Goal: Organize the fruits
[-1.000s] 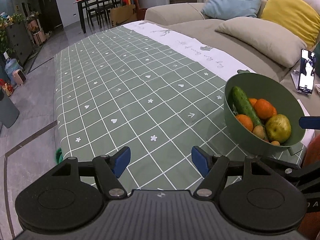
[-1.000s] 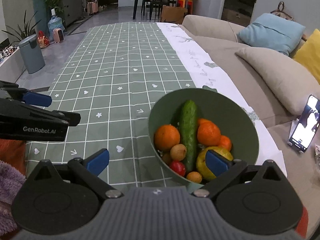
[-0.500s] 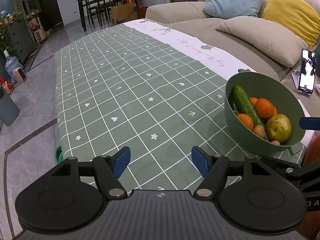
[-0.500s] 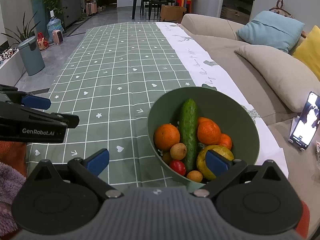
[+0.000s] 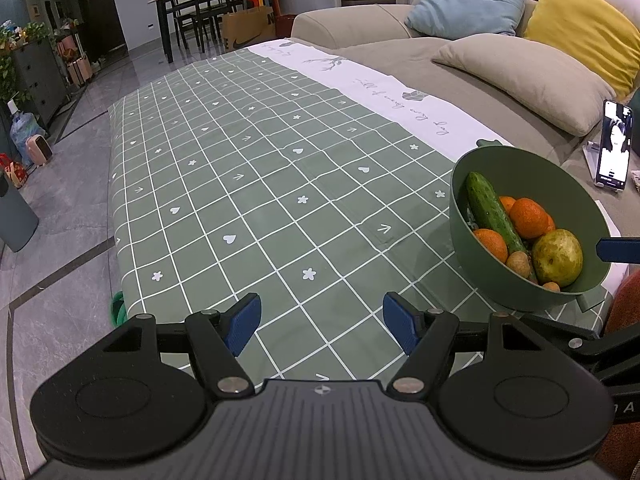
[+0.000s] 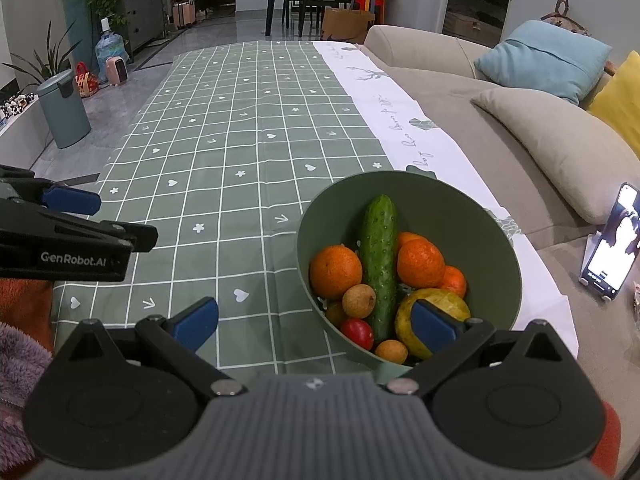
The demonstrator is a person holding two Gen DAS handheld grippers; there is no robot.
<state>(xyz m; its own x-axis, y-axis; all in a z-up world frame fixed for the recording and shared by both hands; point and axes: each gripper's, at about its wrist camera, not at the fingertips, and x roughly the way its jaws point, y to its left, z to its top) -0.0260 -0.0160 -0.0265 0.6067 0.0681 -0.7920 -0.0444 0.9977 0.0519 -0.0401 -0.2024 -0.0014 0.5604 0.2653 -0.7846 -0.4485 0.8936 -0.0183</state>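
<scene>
A green bowl (image 6: 492, 232) stands on the green checked tablecloth (image 6: 224, 152) near its front right. It holds a cucumber (image 6: 378, 256), oranges (image 6: 335, 271), a yellow-green pear-like fruit (image 6: 448, 300), small brown fruits (image 6: 359, 301) and a red one (image 6: 358, 333). The bowl also shows in the left wrist view (image 5: 516, 172). My right gripper (image 6: 314, 322) is open and empty, just above the bowl's near rim. My left gripper (image 5: 322, 322) is open and empty over bare cloth, left of the bowl.
A beige sofa (image 6: 540, 144) with blue and yellow cushions runs along the right. A phone on a stand (image 6: 610, 252) sits right of the bowl. A grey bin (image 6: 64, 110) and plants stand on the floor at left; a dining table is far back.
Both views have shifted only slightly; the bowl sits a little lower in the right wrist view. Both grippers stay open and empty.
</scene>
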